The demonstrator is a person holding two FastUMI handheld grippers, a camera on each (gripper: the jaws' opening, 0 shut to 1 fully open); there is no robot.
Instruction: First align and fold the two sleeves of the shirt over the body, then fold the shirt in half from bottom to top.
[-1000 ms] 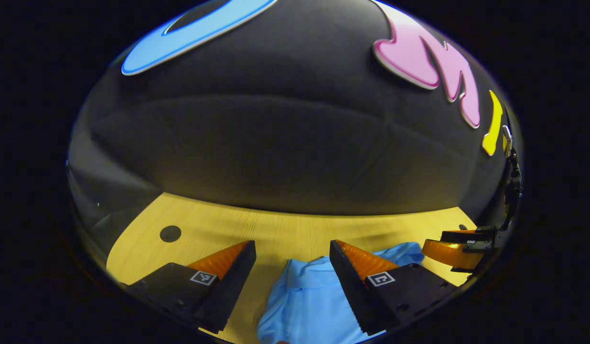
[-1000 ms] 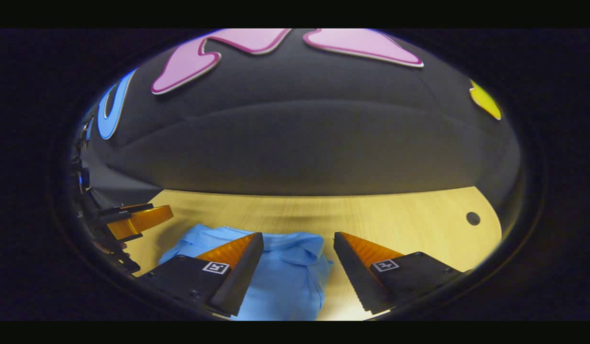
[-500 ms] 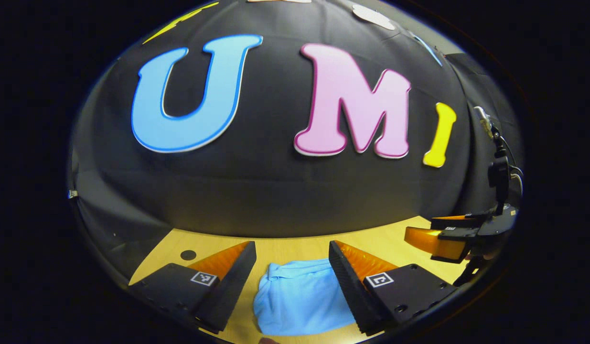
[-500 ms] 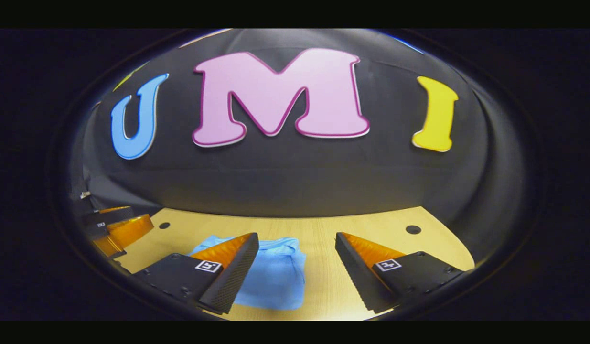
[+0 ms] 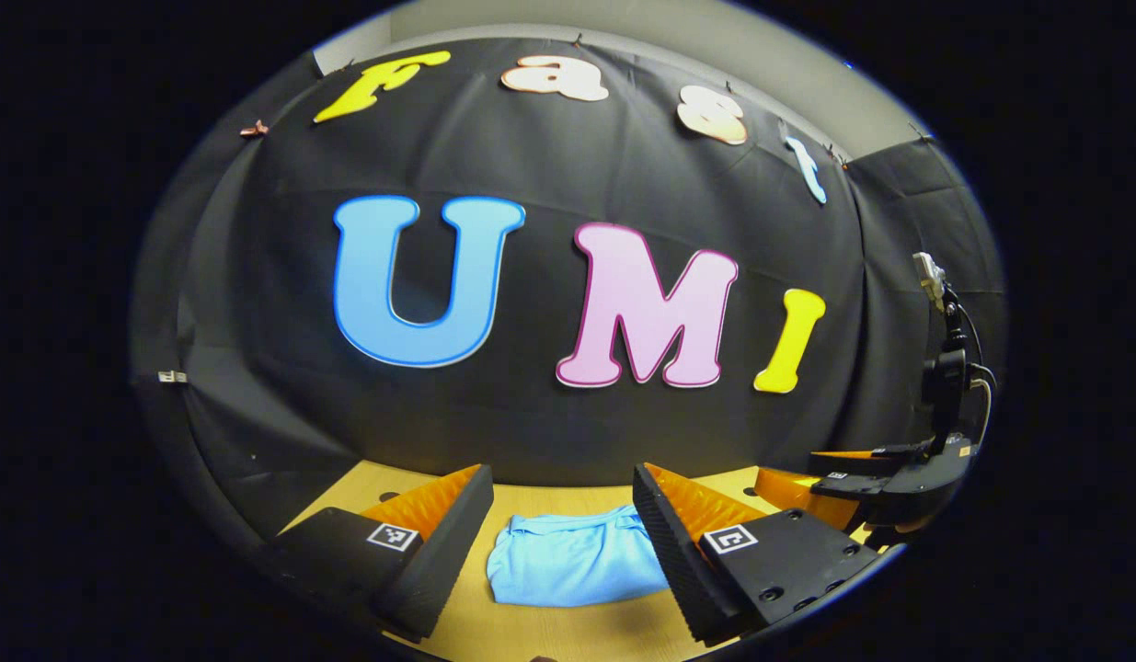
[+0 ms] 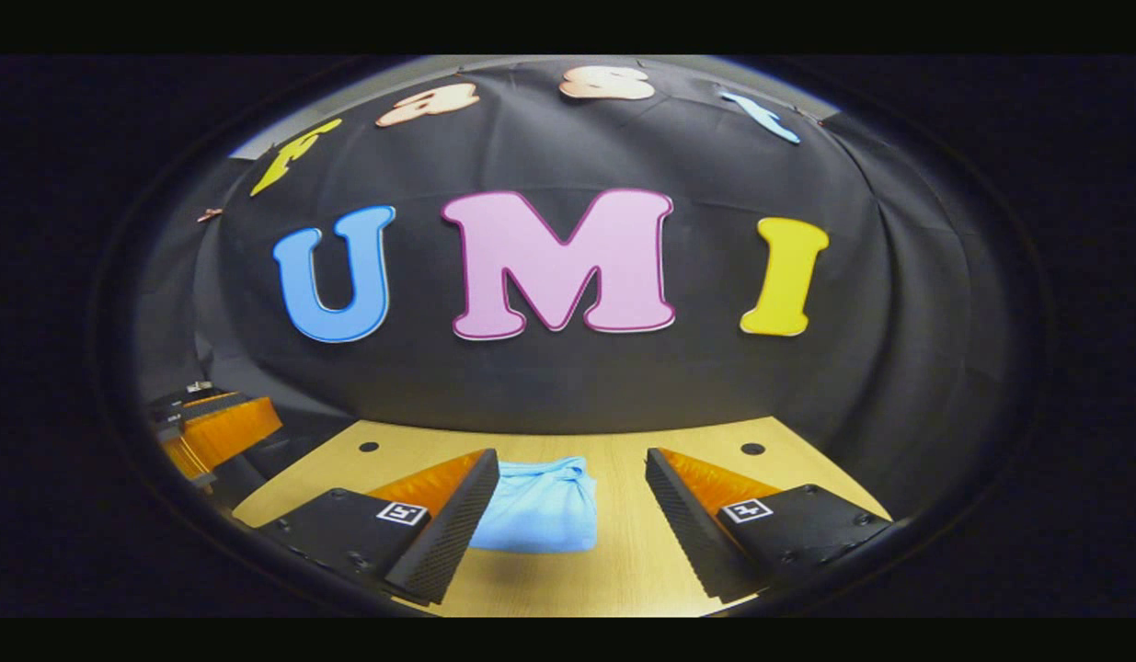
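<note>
On the wooden bench [image 6: 623, 570]: folded light-blue shirt [image 6: 540, 515] lies flat | black cloth wall [image 6: 568, 386] behind | left gripper [image 5: 563, 524] wide, empty | right gripper [image 6: 572, 510] wide, empty

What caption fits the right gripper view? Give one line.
Open right gripper above folded light-blue shirt on wooden table.
</note>
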